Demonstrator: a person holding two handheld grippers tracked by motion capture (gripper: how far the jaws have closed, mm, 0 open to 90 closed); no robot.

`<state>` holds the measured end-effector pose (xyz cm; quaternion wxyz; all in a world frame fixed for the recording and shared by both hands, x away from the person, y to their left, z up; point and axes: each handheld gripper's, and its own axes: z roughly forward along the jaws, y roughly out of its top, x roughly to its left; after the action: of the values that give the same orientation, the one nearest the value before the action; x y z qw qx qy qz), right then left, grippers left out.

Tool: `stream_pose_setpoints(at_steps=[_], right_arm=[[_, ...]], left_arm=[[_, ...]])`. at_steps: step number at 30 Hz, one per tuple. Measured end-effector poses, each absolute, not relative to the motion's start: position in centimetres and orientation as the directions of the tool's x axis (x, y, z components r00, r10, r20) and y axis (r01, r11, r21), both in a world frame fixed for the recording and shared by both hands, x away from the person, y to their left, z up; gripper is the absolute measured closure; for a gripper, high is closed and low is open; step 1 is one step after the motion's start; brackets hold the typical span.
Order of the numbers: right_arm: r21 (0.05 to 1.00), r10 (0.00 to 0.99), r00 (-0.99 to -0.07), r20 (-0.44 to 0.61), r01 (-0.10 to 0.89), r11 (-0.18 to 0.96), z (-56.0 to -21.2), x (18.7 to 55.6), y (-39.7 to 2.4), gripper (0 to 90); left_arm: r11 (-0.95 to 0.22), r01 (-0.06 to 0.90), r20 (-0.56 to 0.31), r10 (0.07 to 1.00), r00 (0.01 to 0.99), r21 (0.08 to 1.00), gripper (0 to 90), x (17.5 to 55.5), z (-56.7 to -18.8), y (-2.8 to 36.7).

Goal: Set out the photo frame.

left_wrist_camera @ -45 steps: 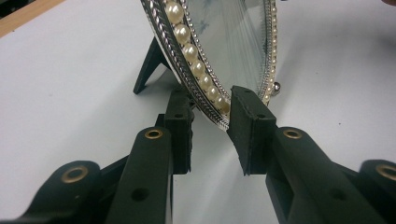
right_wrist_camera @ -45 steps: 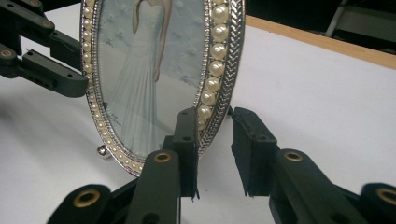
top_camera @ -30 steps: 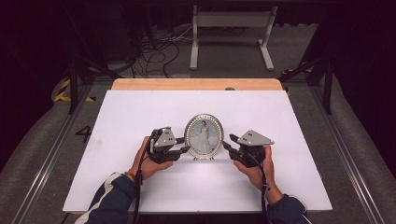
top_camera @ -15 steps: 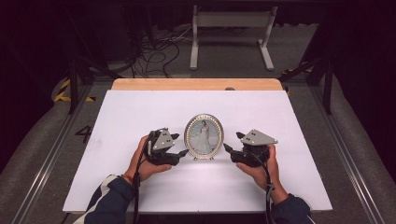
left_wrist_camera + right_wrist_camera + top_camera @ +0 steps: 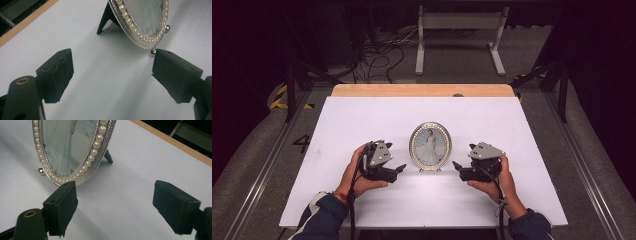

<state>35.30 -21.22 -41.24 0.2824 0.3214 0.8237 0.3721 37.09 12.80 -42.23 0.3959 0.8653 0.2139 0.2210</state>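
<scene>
High view: a person is sitting at the near edge of a white table (image 5: pixel 362 120), holding a gripper in each hand, with an oval pearl-rimmed picture frame (image 5: pixel 430 146) standing upright between them, about mid-table and slightly toward the near side. Starting at the left, the left gripper (image 5: pixel 399 169) is resting low on the table just left of the frame, jaws pointing right toward it. In the left gripper view its two black jaws are standing wide apart with nothing between them but bare table; the frame's beaded rim (image 5: pixel 140 27) and one small ball foot (image 5: pixel 153 51) are sitting just past the tip of the right-hand jaw, apart from it as far as can be told, and the black easel leg (image 5: pixel 105 18) is propping the frame from behind. Moving right past the frame, the right gripper (image 5: pixel 456 165) is mirroring this, pointing left, a little farther from the rim. In the right gripper view its jaws are likewise spread wide and holding nothing, the frame's lower rim (image 5: pixel 82 170) showing just beyond the left-hand jaw. Judgement: the work is at the approach stage; the frame is standing untouched, neither tool is gripping, and closing on the rim and any lifting or moving is all left to do.
</scene>
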Motion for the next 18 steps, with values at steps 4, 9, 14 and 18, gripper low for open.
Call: stream_pose_setpoints(at_steps=[4,9,14,18], right_arm=[[0.792,0.734,-0.64,-0.227,0.317,0.522,-41.3,35.1,-21.5,17.6],[0.778,0.73,-0.636,-0.249,0.318,0.542,-41.6,34.7,-22.0,17.3],[0.775,0.734,-0.627,-0.261,0.318,0.547,-41.7,34.2,-22.8,17.3],[0.781,0.747,-0.616,-0.249,0.329,0.531,-41.9,34.0,-23.7,17.8]], left_arm=[[-0.601,0.196,0.216,0.543,0.811,0.775,16.0,36.8,-42.4,13.5],[-0.612,0.202,0.226,0.548,0.805,0.764,15.5,36.2,-42.7,14.4],[-0.641,0.204,0.265,0.557,0.787,0.74,15.3,35.7,-43.2,14.9],[-0.636,0.211,0.258,0.563,0.785,0.742,15.0,35.5,-43.5,15.5]])
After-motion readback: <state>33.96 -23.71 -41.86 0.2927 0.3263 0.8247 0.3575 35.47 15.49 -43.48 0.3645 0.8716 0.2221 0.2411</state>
